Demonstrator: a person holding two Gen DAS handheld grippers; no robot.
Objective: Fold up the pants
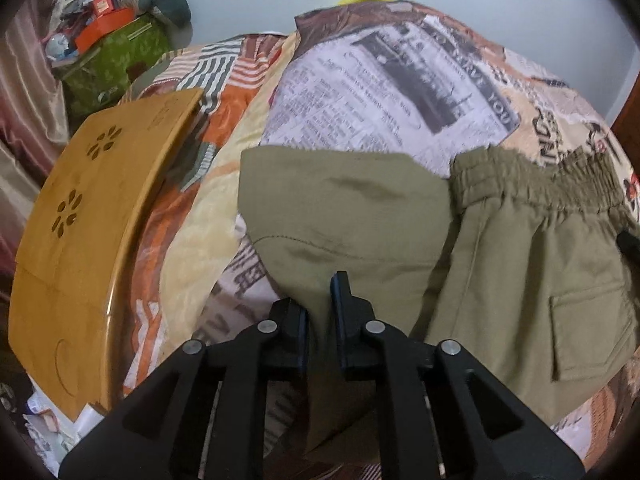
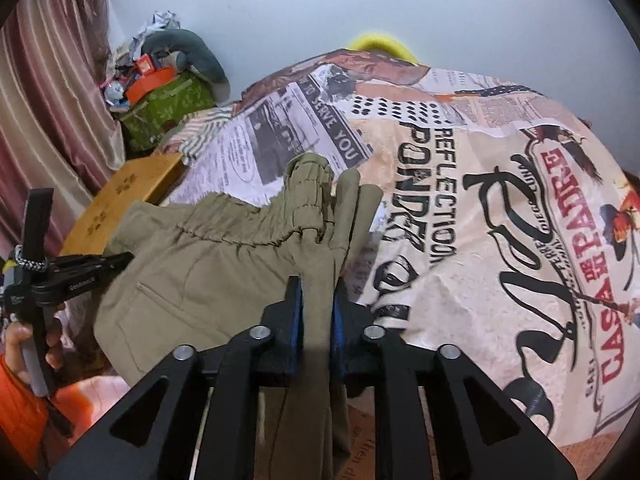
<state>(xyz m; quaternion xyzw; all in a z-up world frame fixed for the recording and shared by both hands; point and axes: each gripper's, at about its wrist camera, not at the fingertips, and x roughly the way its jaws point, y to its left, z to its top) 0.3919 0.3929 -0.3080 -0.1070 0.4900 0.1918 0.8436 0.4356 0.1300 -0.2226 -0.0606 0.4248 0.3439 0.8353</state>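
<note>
Olive-green pants (image 1: 500, 280) lie on a newspaper-print bedspread (image 1: 360, 100), with the elastic waistband (image 1: 540, 176) at the far side and a flap pocket toward the right. A folded-over part (image 1: 340, 208) lies left of the waistband. My left gripper (image 1: 320, 296) is shut on a fold of this cloth, which fills the narrow gap between its pads. In the right wrist view the pants (image 2: 200, 272) bunch up at the waistband (image 2: 308, 200). My right gripper (image 2: 316, 284) is shut on a thick strip of that fabric. The left gripper (image 2: 80, 276) also shows there, held by a person's hand (image 2: 24, 344).
A bamboo lap tray (image 1: 80, 240) lies on the bed left of the pants. Behind it a green box (image 1: 116, 60) carries orange boxes and clutter, beside a reddish curtain (image 2: 52, 100). A yellow object (image 2: 380, 42) peeks over the bed's far edge, below a pale wall.
</note>
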